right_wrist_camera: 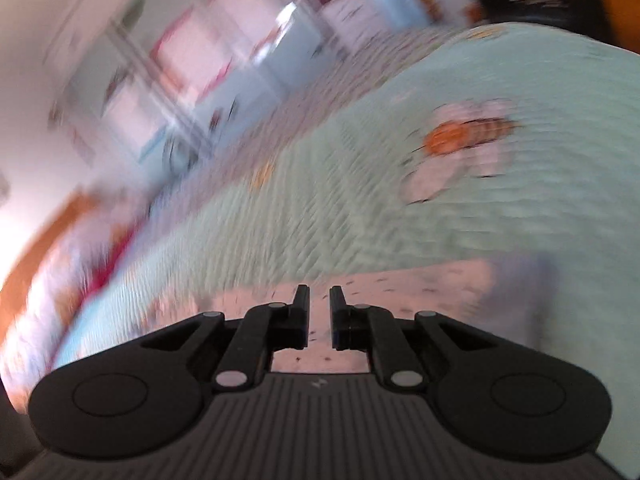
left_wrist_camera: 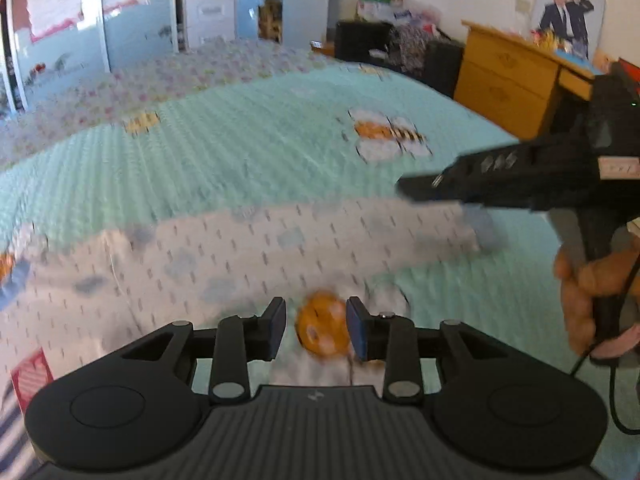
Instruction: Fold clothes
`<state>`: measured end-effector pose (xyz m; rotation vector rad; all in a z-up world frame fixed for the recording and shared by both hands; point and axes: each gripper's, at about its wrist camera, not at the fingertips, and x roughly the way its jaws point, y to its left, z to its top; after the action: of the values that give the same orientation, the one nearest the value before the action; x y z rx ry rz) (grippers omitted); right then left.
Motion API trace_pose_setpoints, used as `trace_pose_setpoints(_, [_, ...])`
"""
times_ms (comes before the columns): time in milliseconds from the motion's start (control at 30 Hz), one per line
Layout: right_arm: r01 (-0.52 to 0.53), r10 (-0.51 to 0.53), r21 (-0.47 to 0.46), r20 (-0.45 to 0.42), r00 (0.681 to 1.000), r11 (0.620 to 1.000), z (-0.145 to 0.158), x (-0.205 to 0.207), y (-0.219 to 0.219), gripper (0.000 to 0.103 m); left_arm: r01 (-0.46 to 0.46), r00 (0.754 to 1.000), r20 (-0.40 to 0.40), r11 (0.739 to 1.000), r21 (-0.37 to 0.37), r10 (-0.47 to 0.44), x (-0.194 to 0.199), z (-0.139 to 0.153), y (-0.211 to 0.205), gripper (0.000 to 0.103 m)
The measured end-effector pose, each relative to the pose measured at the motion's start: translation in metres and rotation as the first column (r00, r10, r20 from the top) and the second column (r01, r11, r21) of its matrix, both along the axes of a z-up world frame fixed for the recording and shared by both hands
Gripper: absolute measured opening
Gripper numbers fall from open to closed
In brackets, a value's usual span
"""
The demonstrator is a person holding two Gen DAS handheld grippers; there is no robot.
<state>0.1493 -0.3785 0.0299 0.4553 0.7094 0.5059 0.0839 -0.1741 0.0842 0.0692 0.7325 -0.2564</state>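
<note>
Your left gripper (left_wrist_camera: 316,330) stands apart, empty, over the white cloud-print cotton garment (left_wrist_camera: 240,256) spread on the mint-green quilted bedspread (left_wrist_camera: 240,152). Your right gripper (right_wrist_camera: 319,318), slightly parted, grips nothing. Mid-fold, likely; next, clamp a garment edge.

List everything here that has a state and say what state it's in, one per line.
Patterned white garment: lying spread flat on the bed.
Bee-print bedspread: laid out under the garment.
Left gripper: jaws partly open, gripping nothing.
Right gripper: narrow gap, empty, above the garment.
Wooden dresser: drawers closed.
</note>
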Motion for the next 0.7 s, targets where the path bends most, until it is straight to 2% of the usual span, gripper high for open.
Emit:
trace_pose_setpoints(67, [-0.074, 0.074, -0.006, -0.017, 0.997, 0.997, 0.003, 0.017, 0.017, 0.011, -0.018, 1.000, -0.015, 1.000, -0.016, 0.018, 0.019, -0.006, 0.004, 0.039])
trace_pose_setpoints(133, [-0.128, 0.128, 0.011, -0.044, 0.991, 0.992, 0.005, 0.036, 0.032, 0.012, -0.043, 0.997, -0.070, 0.997, -0.071, 0.038, 0.039, -0.016, 0.010, 0.039])
trace_pose_setpoints(233, [-0.222, 0.224, 0.031, -0.114, 0.968, 0.974, 0.002, 0.056, 0.047, 0.012, -0.046, 0.988, -0.156, 0.985, -0.164, 0.021, 0.052, -0.034, 0.017, 0.039])
trace_pose_setpoints(300, [-0.259, 0.252, -0.021, -0.167, 0.953, 0.966, -0.006, 0.065, 0.058, 0.012, -0.031, 0.981, -0.194, 0.981, -0.191, -0.006, 0.050, -0.042, 0.020, 0.038])
trace_pose_setpoints(367, [-0.250, 0.217, -0.131, -0.223, 0.950, 0.959, -0.018, 0.071, 0.062, 0.013, -0.012, 0.979, -0.202, 0.980, -0.198, -0.029, 0.046, -0.043, 0.023, 0.038])
trace_pose_setpoints(400, [-0.208, 0.165, -0.201, -0.212, 0.963, 0.957, -0.021, 0.071, 0.061, 0.010, -0.007, 0.978, -0.207, 0.979, -0.204, -0.036, 0.045, -0.043, 0.025, 0.038])
trace_pose_setpoints(433, [-0.156, 0.118, -0.219, -0.177, 0.977, 0.963, -0.022, 0.069, 0.054, 0.006, -0.008, 0.977, -0.212, 0.977, -0.213, -0.038, 0.045, -0.042, 0.026, 0.039])
trace_pose_setpoints(500, [-0.083, 0.059, -0.178, -0.135, 0.989, 0.981, -0.017, 0.062, 0.043, 0.009, -0.014, 0.974, -0.223, 0.973, -0.231, -0.039, 0.045, -0.041, 0.030, 0.038])
trace_pose_setpoints(533, [-0.077, 0.056, -0.184, -0.115, 0.992, 0.980, -0.014, 0.058, 0.044, 0.014, -0.019, 0.974, -0.224, 0.972, -0.233, -0.034, 0.044, -0.038, 0.030, 0.039])
trace_pose_setpoints(600, [-0.114, 0.098, -0.157, -0.106, 0.989, 0.981, -0.008, 0.053, 0.047, 0.014, -0.008, 0.980, -0.194, 0.974, -0.227, -0.037, 0.039, -0.028, 0.029, 0.039])
trace_pose_setpoints(700, [-0.167, 0.156, -0.109, -0.109, 0.982, 0.980, -0.001, 0.052, 0.048, 0.016, 0.008, 0.995, -0.096, 0.970, -0.245, -0.033, 0.036, -0.012, 0.028, 0.039])
